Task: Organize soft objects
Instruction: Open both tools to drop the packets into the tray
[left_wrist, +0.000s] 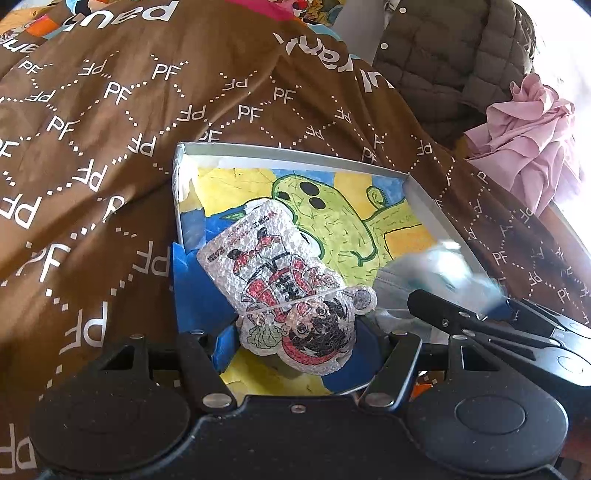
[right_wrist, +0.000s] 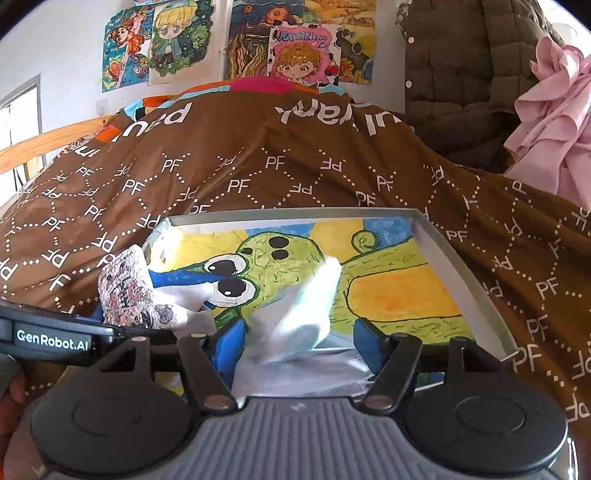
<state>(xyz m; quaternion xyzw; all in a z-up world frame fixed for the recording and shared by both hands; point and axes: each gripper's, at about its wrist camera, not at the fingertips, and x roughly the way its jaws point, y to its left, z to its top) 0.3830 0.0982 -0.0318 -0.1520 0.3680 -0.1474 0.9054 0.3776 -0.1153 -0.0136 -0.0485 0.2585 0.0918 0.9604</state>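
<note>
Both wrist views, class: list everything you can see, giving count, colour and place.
box: one, grey rim, green-and-yellow drawing inside, on the blanket
bubbly cartoon figure: one, clear with red and black, over the box
white soft item: one, blurred, over the box
blanket: one, brown, white lettering
quilted jacket: one, olive, rear right
pink cloth: one, right
posters: several, multicoloured, wall
left gripper: black, grips the figure
right gripper: black, around the white item

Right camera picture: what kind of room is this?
Probably a child's bedroom: a brown PF-patterned quilt over a bed, cartoon drawings taped to the wall, and a quilted jacket hanging up.
</note>
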